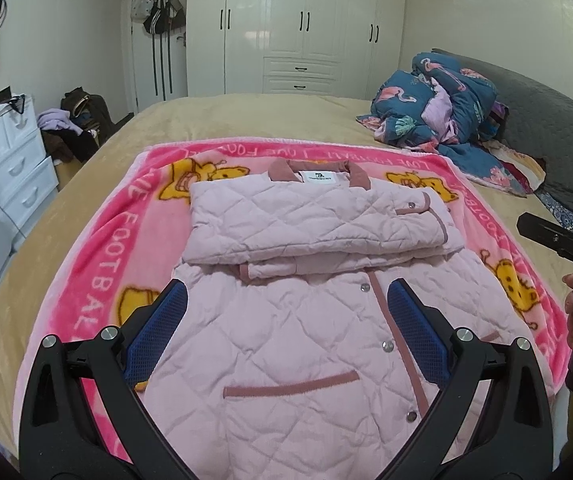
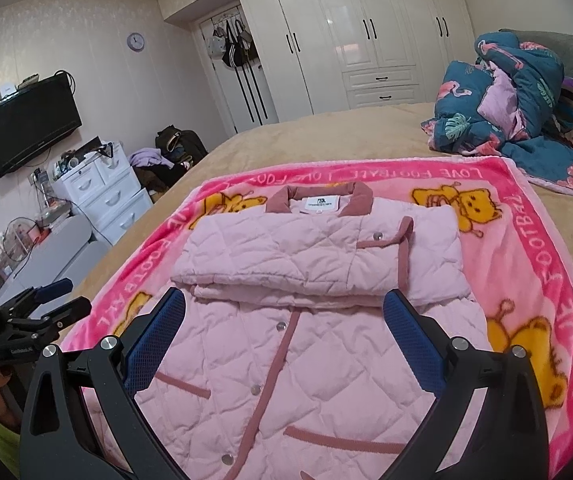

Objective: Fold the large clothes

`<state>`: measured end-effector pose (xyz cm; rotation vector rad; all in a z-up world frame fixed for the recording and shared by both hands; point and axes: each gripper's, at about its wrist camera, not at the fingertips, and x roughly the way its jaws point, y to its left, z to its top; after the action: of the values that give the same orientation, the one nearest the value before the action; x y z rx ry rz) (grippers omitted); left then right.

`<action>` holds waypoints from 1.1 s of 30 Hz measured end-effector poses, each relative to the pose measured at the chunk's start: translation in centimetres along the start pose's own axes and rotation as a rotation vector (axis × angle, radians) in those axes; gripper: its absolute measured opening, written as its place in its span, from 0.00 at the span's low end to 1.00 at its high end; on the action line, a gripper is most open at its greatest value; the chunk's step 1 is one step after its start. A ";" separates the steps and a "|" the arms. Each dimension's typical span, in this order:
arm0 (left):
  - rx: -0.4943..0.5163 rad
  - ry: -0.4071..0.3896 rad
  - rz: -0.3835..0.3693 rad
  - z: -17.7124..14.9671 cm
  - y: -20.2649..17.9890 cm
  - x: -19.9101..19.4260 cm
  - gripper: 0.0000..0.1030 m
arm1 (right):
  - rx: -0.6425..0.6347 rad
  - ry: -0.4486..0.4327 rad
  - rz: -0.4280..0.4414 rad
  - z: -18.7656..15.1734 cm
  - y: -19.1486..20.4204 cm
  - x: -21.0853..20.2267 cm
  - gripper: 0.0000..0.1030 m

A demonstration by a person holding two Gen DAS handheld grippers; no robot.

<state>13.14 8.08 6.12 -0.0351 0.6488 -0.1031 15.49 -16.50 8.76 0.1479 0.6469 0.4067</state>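
Note:
A pale pink quilted jacket (image 1: pixel 286 320) lies flat on a bright pink cartoon blanket (image 1: pixel 102 248) on the bed. Its sleeves are folded across the chest below the darker pink collar (image 1: pixel 318 168). The front with snaps faces up. My left gripper (image 1: pixel 286 304) is open and empty, hovering above the jacket's lower front. My right gripper (image 2: pixel 284 312) is open and empty too, above the same lower front; the jacket (image 2: pixel 286 360) and blanket (image 2: pixel 526 240) show in its view. Each gripper appears at the edge of the other's view, the right gripper's body (image 1: pixel 558 240) and the left gripper (image 2: pixel 46 304).
The bed has a tan cover (image 1: pixel 246 116). A heap of blue flamingo bedding (image 1: pixel 438 104) lies at the far right by a grey headboard (image 1: pixel 546 120). White drawers (image 1: pixel 10 160) and a clothes pile (image 1: pixel 74 128) stand left of the bed. White wardrobes (image 1: pixel 306 28) line the back wall.

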 end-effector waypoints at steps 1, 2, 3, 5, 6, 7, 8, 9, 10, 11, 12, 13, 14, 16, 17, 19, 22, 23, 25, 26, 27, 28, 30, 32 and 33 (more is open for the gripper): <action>-0.003 0.002 0.001 -0.2 0.1 -0.1 0.91 | -0.003 0.004 -0.002 -0.2 0.0 -0.1 0.96; -0.006 0.001 0.000 -0.5 0.2 -0.2 0.91 | -0.004 0.005 -0.001 -0.4 -0.1 -0.1 0.96; -0.009 0.001 0.000 -0.7 0.3 -0.3 0.91 | -0.004 0.006 -0.002 -0.6 -0.2 -0.2 0.96; -0.018 0.007 0.002 -1.2 0.6 -0.4 0.91 | -0.003 0.012 -0.002 -0.8 -0.4 -0.2 0.96; -0.024 0.009 0.002 -1.4 0.7 -0.4 0.91 | -0.001 0.015 -0.003 -1.0 -0.5 -0.3 0.96; -0.031 0.013 0.003 -1.6 0.9 -0.4 0.91 | 0.000 0.017 -0.003 -1.1 -0.5 -0.3 0.96; -0.036 0.017 0.002 -1.8 1.1 -0.5 0.91 | 0.001 0.021 -0.003 -1.3 -0.5 -0.3 0.96; -0.040 0.020 0.001 -2.1 1.2 -0.5 0.91 | 0.002 0.026 -0.002 -1.5 -0.6 -0.3 0.96; -0.046 0.026 0.004 -2.3 1.5 -0.5 0.91 | 0.002 0.028 -0.001 -1.6 -0.7 -0.3 0.96; -0.049 0.029 0.006 -2.4 1.6 -0.6 0.91 | 0.003 0.031 -0.002 -1.8 -0.8 -0.3 0.96; -0.052 0.033 0.010 -2.7 1.7 -0.6 0.91 | 0.004 0.035 -0.003 -2.0 -0.8 -0.3 0.96; -0.055 0.038 0.010 -2.8 1.9 -0.7 0.91 | 0.005 0.040 -0.001 -2.2 -0.9 -0.2 0.96; -0.058 0.044 0.011 -3.1 2.0 -0.7 0.91 | 0.008 0.046 0.000 -2.4 -1.0 -0.2 0.96; -0.062 0.056 0.016 -3.5 2.3 -0.7 0.91 | 0.008 0.055 -0.002 -2.8 -1.2 -0.1 0.96; -0.059 0.067 0.025 -3.8 2.5 -0.7 0.91 | 0.008 0.060 -0.005 -3.0 -1.3 -0.1 0.96; -0.054 0.081 0.043 -4.3 2.8 -0.7 0.91 | 0.012 0.068 -0.011 -3.5 -1.6 -0.1 0.96; -0.035 0.114 0.073 -5.3 3.4 -0.7 0.91 | 0.024 0.080 -0.015 -4.2 -2.1 -0.1 0.96; -0.031 0.127 0.086 -5.7 3.6 -0.6 0.91 | 0.027 0.084 -0.016 -4.4 -2.3 -0.1 0.96; -0.034 0.147 0.090 -6.2 4.1 -0.7 0.91 | 0.032 0.091 -0.018 -4.7 -2.6 -0.1 0.96; -0.045 0.156 0.081 -6.5 4.4 -0.8 0.91 | 0.033 0.097 -0.021 -4.9 -2.7 0.0 0.96; -0.053 0.163 0.071 -6.7 4.7 -0.9 0.91 | 0.032 0.101 -0.023 -5.1 -2.8 0.0 0.96; -0.055 0.169 0.071 -6.9 4.9 -1.0 0.91 | 0.031 0.102 -0.023 -5.2 -2.9 0.0 0.96; -0.049 0.197 0.082 -7.5 5.4 -1.0 0.91 | 0.025 0.105 -0.022 -5.5 -2.9 -0.1 0.96; -0.054 0.231 0.084 -8.1 6.0 -0.9 0.91 | 0.023 0.110 -0.020 -5.7 -2.9 0.0 0.96; -0.066 0.247 0.080 -8.4 6.4 -0.8 0.91 | 0.023 0.113 -0.017 -5.8 -2.9 0.0 0.96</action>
<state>7.91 14.58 -0.51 -0.0610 0.8995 -0.0082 12.85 -19.08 3.44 0.1415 0.7640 0.3936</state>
